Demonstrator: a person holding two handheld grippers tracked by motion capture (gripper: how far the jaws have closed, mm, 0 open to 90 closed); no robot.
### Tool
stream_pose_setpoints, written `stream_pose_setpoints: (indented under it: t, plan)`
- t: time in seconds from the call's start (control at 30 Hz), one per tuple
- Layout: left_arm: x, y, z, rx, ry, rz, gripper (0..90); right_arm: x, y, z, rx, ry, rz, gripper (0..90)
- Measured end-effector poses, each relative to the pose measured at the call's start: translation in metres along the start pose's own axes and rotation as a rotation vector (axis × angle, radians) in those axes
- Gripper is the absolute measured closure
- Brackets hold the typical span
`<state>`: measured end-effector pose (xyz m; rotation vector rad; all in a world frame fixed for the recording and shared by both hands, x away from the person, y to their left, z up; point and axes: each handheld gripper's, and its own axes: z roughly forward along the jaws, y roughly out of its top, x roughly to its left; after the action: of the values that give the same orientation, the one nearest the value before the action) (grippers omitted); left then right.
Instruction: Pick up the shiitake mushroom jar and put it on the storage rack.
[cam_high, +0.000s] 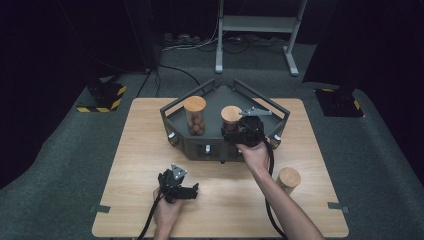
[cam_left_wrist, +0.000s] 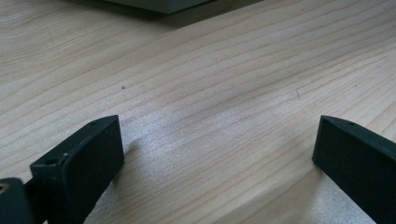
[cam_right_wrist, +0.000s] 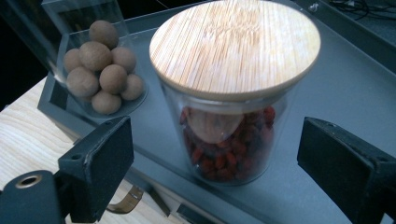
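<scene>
A glass jar of red berries (cam_right_wrist: 229, 144) with a round bamboo lid stands on the dark grey tray (cam_right_wrist: 341, 79). My right gripper (cam_right_wrist: 215, 151) is open, with one jaw on each side of this jar and a gap between each pad and the glass. In the high view the right gripper (cam_high: 239, 134) sits at the tray's front, just below the berry jar (cam_high: 231, 115). A second jar, holding brown balls (cam_right_wrist: 100, 70), stands to its left (cam_high: 194, 116). My left gripper (cam_high: 191, 192) rests low over the wooden table (cam_left_wrist: 210, 70), open with nothing between its jaws (cam_left_wrist: 217, 140).
A third jar with a bamboo lid (cam_high: 289, 179) stands on the table at the right, beside the right forearm. The tray (cam_high: 200, 149) has raised rails along its back and sides. A metal stand (cam_high: 255, 25) and cables lie on the floor beyond the table.
</scene>
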<state>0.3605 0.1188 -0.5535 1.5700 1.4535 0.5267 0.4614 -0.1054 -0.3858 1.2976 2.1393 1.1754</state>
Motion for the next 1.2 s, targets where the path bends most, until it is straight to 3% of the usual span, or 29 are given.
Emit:
stream_pose_setpoints:
  t: [0.37, 1.2]
  plan:
    - [0.000, 0.000, 0.000, 0.002, 0.001, 0.002, 2.1, 0.005, -0.007, -0.009, -0.006, 0.012, -0.003, 10.8]
    - [0.000, 0.000, 0.000, -0.002, 0.001, -0.001, 2.1, 0.001, -0.021, -0.026, -0.010, 0.023, -0.009, 11.4]
